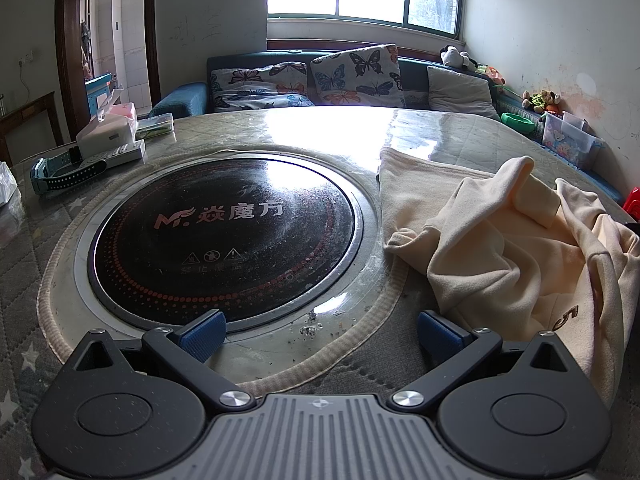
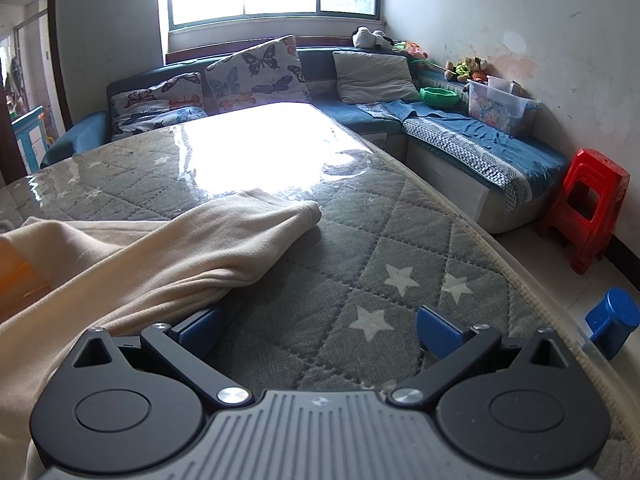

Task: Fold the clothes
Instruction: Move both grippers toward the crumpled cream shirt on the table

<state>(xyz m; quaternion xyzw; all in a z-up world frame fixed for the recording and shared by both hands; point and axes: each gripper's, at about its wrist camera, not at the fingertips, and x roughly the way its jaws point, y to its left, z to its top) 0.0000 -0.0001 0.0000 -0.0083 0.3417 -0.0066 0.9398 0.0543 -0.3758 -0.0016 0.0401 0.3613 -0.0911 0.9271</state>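
Note:
A cream sweatshirt [image 1: 504,240] lies crumpled on the right side of the quilted table [image 1: 48,264], one part spread flat toward the far edge. My left gripper [image 1: 320,330] hovers open over the table's near edge, the garment just to the right of its right finger. In the right wrist view the same cream sweatshirt [image 2: 168,256] stretches a sleeve toward the middle of the table. My right gripper [image 2: 318,330] is open with nothing between its fingers; its left finger sits against the cloth's edge.
A round black induction cooktop [image 1: 224,236] is set into the table's centre. A tissue pack [image 1: 106,132], a remote and a blue watch [image 1: 60,174] lie at the far left. A sofa with butterfly cushions [image 2: 256,72] runs behind; a red stool [image 2: 588,208] stands on the floor to the right.

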